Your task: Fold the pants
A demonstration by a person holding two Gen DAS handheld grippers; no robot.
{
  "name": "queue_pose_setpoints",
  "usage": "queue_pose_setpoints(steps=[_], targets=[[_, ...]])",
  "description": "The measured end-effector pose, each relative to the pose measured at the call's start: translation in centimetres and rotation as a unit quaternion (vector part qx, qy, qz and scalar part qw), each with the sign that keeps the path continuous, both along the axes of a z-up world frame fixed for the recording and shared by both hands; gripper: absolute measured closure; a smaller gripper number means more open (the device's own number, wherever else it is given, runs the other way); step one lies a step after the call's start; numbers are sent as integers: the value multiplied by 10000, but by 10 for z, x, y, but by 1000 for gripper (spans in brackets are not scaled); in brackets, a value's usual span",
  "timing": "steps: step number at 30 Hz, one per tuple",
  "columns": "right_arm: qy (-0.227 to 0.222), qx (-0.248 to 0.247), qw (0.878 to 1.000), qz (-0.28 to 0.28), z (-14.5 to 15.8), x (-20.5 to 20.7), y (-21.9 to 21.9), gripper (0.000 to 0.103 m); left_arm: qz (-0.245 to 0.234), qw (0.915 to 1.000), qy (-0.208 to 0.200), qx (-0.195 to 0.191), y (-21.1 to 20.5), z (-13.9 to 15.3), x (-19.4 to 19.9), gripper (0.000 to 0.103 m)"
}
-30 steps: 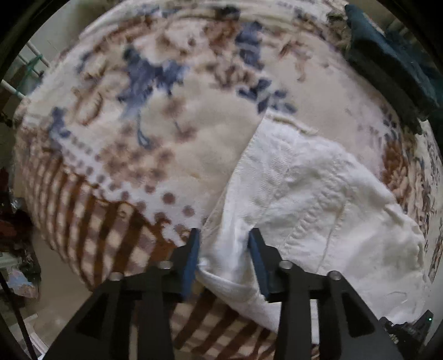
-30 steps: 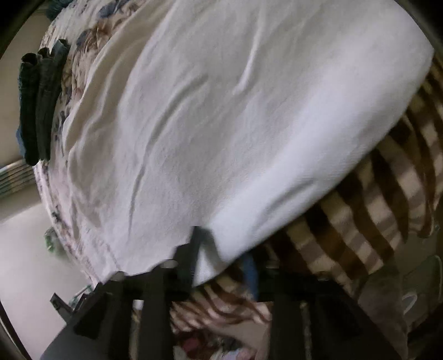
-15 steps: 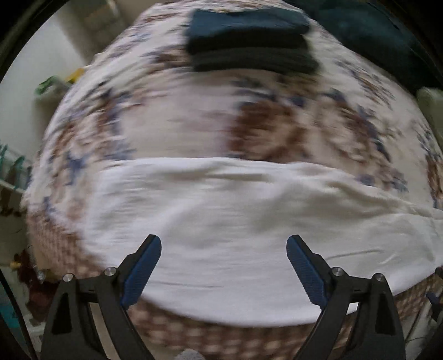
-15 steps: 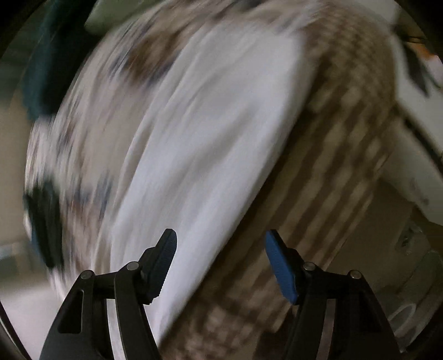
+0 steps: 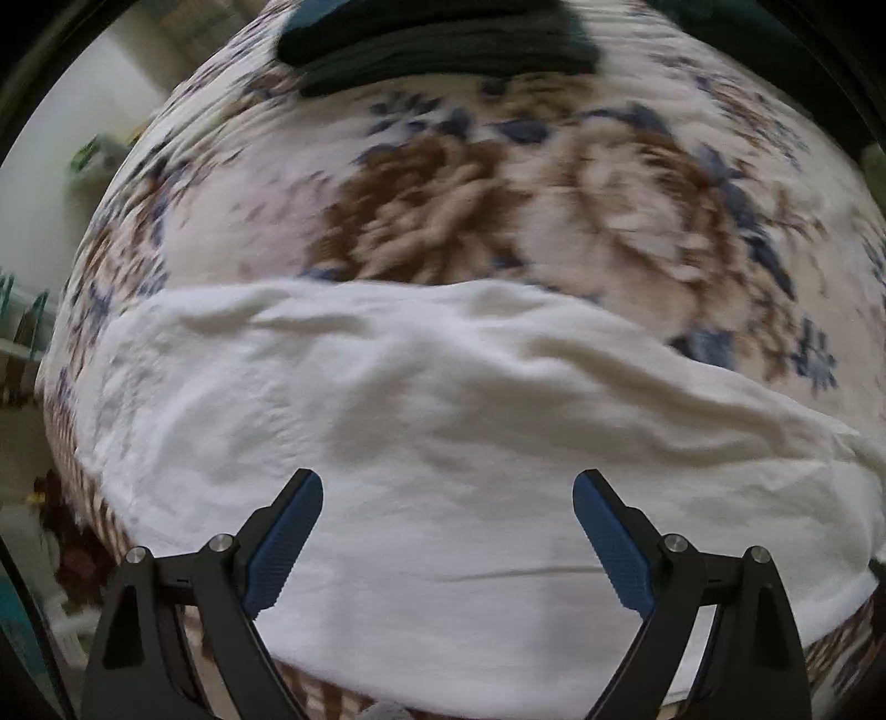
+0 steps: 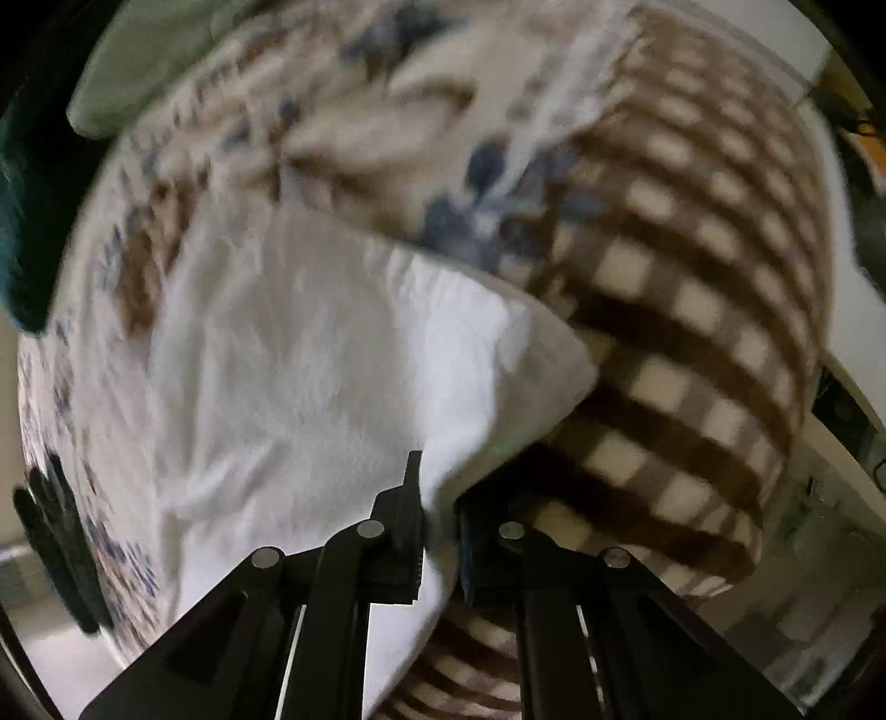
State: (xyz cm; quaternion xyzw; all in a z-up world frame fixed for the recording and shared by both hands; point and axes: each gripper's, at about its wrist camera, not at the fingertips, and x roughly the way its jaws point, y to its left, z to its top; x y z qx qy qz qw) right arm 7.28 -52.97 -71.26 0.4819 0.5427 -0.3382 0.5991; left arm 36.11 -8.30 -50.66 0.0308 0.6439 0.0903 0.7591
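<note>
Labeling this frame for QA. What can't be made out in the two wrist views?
- Left wrist: white pants run past the right edge; waistband or hems not identifiable.
- Left wrist: dark folded stack cut off by the top edge, blurred.
- Right wrist: right gripper shut on the pants edge; the pinched fabric is blurred.
- Right wrist: floral blanket smeared.

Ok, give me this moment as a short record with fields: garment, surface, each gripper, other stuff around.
garment: white pants, lying flat across the blanket
surface: floral blanket with a brown checked border
left gripper: open above the pants, nothing between the pads
right gripper: jaws just closed, shut on the pants' edge near a corner
other: dark folded clothes at the blanket's far side
</note>
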Motion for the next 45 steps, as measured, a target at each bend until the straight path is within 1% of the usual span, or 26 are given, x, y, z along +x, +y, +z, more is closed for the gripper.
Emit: queue_pose_setpoints(steps=[2, 4, 5, 6, 9, 12, 14, 16, 18, 20, 22, 24, 25, 26, 27, 28, 31, 32, 33, 35, 37, 38, 39, 40, 41, 45], targets=[[244, 181, 9994, 191, 12, 7, -5, 82, 168, 9998, 7, 103, 15, 5, 0, 10], [621, 252, 9967, 464, 38, 15, 2, 64, 314, 9992, 5, 242, 34, 12, 3, 10], [636, 248, 9963, 523, 49, 21, 10, 51, 338, 9991, 13, 239, 42, 14, 6, 10], [588, 304, 9951, 739, 66, 32, 25, 45, 338, 9991, 34, 255, 50, 17, 11, 10], [432, 727, 9820, 1688, 87, 83, 89, 45, 156, 9993, 112, 323, 66, 17, 29, 10], [-68, 1746, 9476, 2676, 84, 161, 183, 45, -89, 9987, 297, 395, 78, 8, 50, 10], [-312, 2521, 9124, 3209, 68, 219, 251, 45, -201, 9981, 426, 395, 88, 0, 65, 10], [-362, 3082, 8751, 3714, 43, 279, 314, 45, -207, 9981, 505, 281, 97, -5, 74, 10], [-207, 3397, 8480, 4062, 19, 313, 354, 45, -227, 9979, 558, 242, 104, -9, 82, 10], [218, 3326, 8364, 4351, -6, 338, 382, 45, -241, 9978, 607, 144, 108, -14, 90, 10], [734, 3397, 8092, 4736, -27, 348, 399, 45, -252, 9977, 623, 84, 112, -18, 97, 10], [1058, 3678, 7875, 4830, -38, 344, 410, 45, -256, 9975, 664, 4, 114, -23, 102, 10], [1121, 3675, 7823, 4903, -40, 340, 411, 45, -245, 9974, 677, -16, 115, -25, 104, 10], [1129, 3541, 7863, 4936, -40, 338, 408, 54, -236, 9972, 707, -37, 117, -28, 106, 10], [1114, 3366, 7954, 4916, -39, 337, 404, 94, -220, 9970, 740, -84, 119, -32, 107, 10], [1013, 3296, 8085, 4769, -37, 335, 398, 95, -203, 9968, 764, -96, 121, -34, 108, 10], [217, 3422, 8554, 3882, -11, 329, 358, 95, -143, 9967, 778, -181, 130, -36, 108, 10], [-48, 3396, 8672, 3641, -3, 328, 346, 98, -120, 9967, 779, -182, 133, -37, 108, 10], [-296, 3421, 8732, 3460, 2, 327, 333, 98, -99, 9966, 790, -201, 136, -37, 107, 10], [-431, 4024, 8613, 3072, -6, 321, 320, 98, -54, 9965, 804, -228, 140, -39, 107, 10], [-222, 3990, 8622, 3112, -19, 330, 308, 96, -50, 9964, 811, -240, 143, -40, 108, 10], [-131, 3958, 8568, 3302, -21, 331, 312, 89, -62, 9966, 788, -220, 144, -39, 109, 10], [-65, 3998, 8485, 3465, -25, 334, 314, 70, -84, 9969, 757, -199, 146, -38, 110, 10], [-10, 4115, 8381, 3582, -30, 336, 317, 58, -114, 9972, 728, -160, 147, -37, 112, 10], [50, 4213, 8292, 3673, -35, 337, 320, 38, -146, 9973, 707, -115, 146, -37, 113, 10], [522, 4371, 7901, 4265, -46, 328, 329, 35, -385, 9973, 567, 276, 130, -32, 118, 10]])
